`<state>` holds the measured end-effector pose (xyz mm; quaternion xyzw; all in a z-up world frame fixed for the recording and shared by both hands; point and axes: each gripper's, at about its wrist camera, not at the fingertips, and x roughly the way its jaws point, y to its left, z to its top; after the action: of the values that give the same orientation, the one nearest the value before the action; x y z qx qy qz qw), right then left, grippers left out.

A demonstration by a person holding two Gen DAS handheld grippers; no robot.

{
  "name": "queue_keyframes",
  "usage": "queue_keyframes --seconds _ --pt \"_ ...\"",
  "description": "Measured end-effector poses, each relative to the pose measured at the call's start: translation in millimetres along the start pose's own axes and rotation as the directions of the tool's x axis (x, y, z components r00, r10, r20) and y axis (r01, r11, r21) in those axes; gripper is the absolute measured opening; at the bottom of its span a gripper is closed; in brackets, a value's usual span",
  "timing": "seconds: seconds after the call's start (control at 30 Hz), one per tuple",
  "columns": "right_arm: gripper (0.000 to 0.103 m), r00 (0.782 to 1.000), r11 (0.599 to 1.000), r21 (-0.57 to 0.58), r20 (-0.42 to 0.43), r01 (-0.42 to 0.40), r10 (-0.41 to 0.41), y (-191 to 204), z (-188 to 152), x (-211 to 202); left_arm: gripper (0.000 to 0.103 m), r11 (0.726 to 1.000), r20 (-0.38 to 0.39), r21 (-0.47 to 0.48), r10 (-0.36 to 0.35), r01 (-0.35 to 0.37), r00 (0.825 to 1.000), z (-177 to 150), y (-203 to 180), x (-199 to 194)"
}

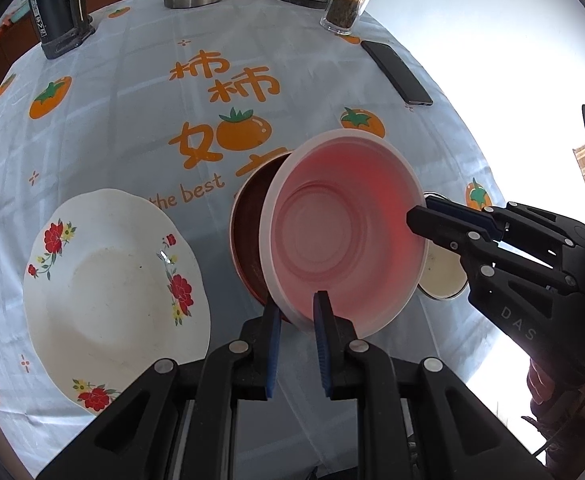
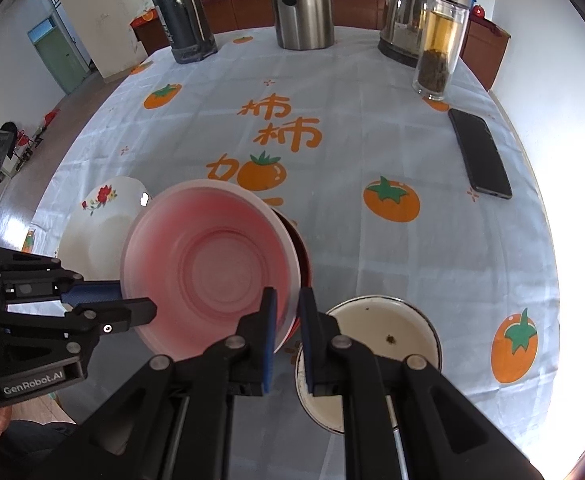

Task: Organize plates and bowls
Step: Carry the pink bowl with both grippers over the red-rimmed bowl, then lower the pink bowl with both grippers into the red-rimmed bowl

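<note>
Two tongs (image 1: pixel 298 306) (image 2: pixel 288 302) on pink bowl (image 1: pixel 344 232), red bowl (image 1: pixel 248 232) behind

The pink bowl (image 1: pixel 342 232) is looking like frosted, translucent plastic, matt and ribbed. The flowered plate (image 1: pixel 112 280) is gleaming like glazed ceramic. A smooth, faintly creased printed cloth (image 2: pixel 372 128) is covering the bench. The kettle (image 2: pixel 402 16) is shining as polished metal beside a clear glass bottle (image 2: pixel 440 40).

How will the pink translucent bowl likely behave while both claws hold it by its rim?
The pink bowl looks thin, translucent plastic: probably light, with a rim that may flex. It is tilted, pinched at opposite edges by the left claw and right claw, so its smooth wall could slip or pivot.
</note>
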<state>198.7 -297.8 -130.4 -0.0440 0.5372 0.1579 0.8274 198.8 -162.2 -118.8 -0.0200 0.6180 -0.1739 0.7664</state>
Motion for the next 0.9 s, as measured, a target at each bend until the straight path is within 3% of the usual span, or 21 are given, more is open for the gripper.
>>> queue_keyframes --seconds 0.9 --pt "0.012 0.999 1.0 -0.007 -0.034 -0.004 0.004 -1 7 8 0.018 0.993 -0.051 -0.087 -0.087 0.082 0.995 3 11 9"
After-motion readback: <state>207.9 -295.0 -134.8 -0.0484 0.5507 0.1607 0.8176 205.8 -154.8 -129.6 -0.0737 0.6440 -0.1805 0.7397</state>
